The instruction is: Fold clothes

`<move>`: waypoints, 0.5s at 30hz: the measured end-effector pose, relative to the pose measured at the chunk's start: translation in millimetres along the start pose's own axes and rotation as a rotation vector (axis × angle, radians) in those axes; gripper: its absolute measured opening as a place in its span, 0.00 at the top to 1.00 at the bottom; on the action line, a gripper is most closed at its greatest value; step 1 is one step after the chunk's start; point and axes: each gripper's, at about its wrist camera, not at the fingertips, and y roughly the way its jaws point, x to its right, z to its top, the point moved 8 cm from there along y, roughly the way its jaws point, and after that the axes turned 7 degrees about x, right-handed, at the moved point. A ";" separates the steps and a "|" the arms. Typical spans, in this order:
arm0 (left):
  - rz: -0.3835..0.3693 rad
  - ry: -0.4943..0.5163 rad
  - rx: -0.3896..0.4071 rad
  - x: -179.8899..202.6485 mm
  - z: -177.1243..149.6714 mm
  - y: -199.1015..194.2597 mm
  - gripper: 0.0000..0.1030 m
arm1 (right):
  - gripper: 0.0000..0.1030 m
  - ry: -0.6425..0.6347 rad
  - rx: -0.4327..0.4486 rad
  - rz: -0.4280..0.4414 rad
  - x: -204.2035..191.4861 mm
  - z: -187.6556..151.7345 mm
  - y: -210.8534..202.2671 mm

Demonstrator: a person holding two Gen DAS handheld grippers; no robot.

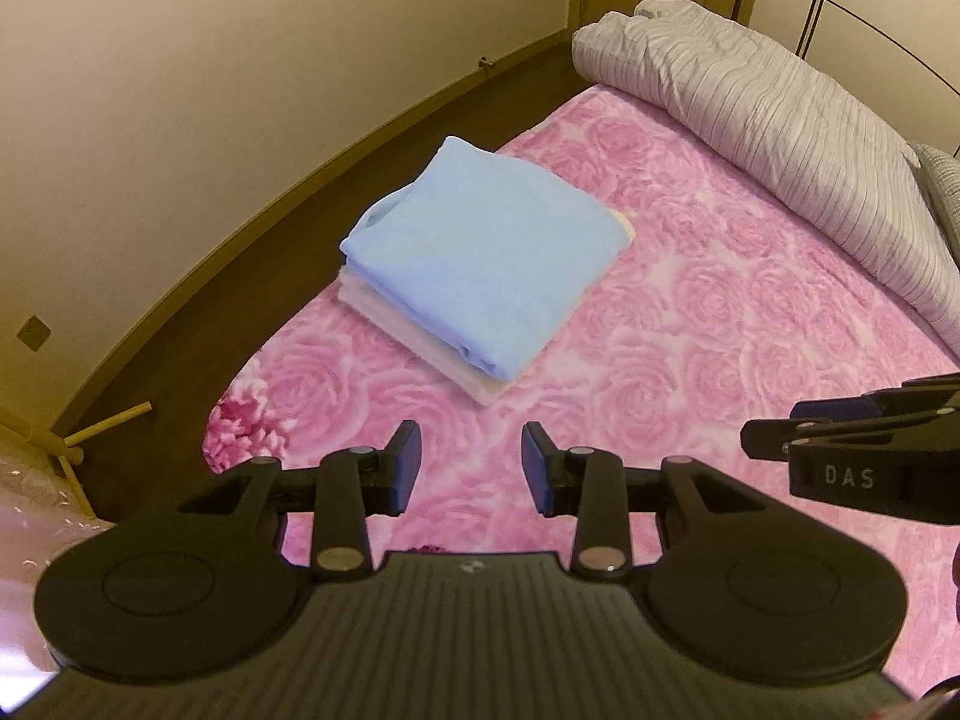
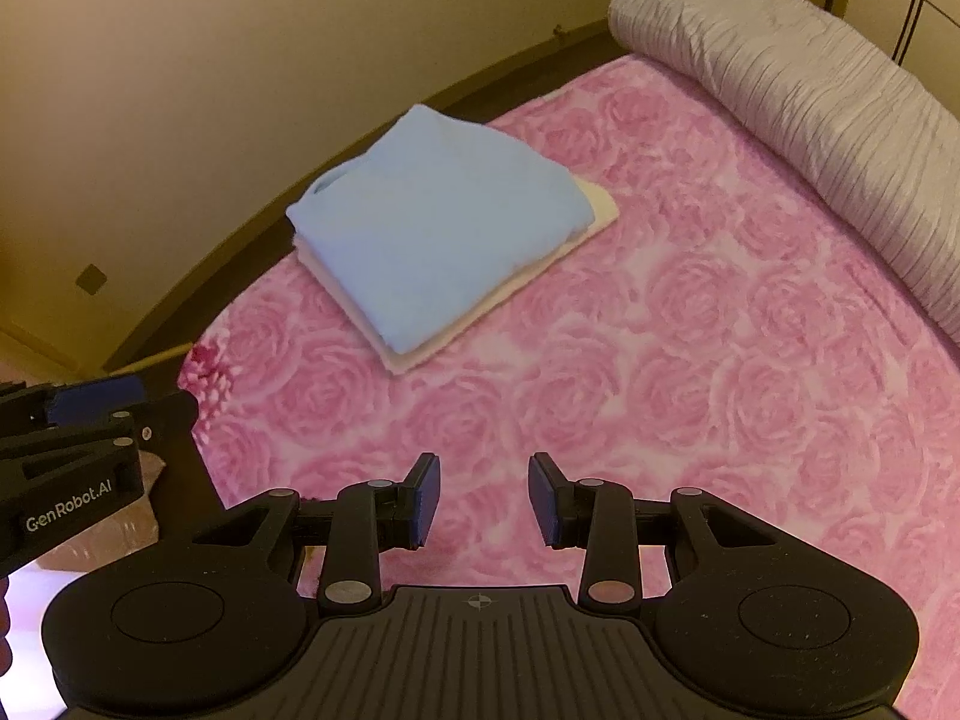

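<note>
Ahead of our left gripper point(image 1: 471, 465), the cream garment point(image 1: 480, 387) lies mostly hidden under the folded blue garment point(image 1: 486, 252); we see only its edges. To our right, the striped quilt point(image 1: 780, 120) is cut off by the frame. The right gripper point(image 1: 840, 450) shows only partly.

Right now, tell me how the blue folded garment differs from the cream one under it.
The blue folded garment lies on top, fully visible; the cream garment shows only as edges beneath. The blue one looks thicker, the cream one flatter. Both are folded in one stack on the pink rose blanket.
</note>
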 end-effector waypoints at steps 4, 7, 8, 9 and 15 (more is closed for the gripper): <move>0.006 0.001 -0.010 -1.4 5.6 12.4 0.69 | 0.64 -0.001 -0.014 0.002 1.6 5.2 11.7; 0.003 -0.003 -0.016 -1.7 10.5 21.7 0.69 | 0.64 0.003 -0.020 0.002 4.3 10.1 18.5; 0.000 -0.003 -0.018 -1.6 12.2 24.6 0.69 | 0.64 0.007 -0.023 0.001 5.8 11.9 20.8; -0.002 -0.002 -0.019 -1.3 13.8 27.5 0.69 | 0.64 0.011 -0.025 0.000 7.2 13.6 23.2; -0.024 0.003 -0.029 1.1 22.2 44.8 0.69 | 0.64 0.026 -0.039 -0.013 14.8 23.0 37.7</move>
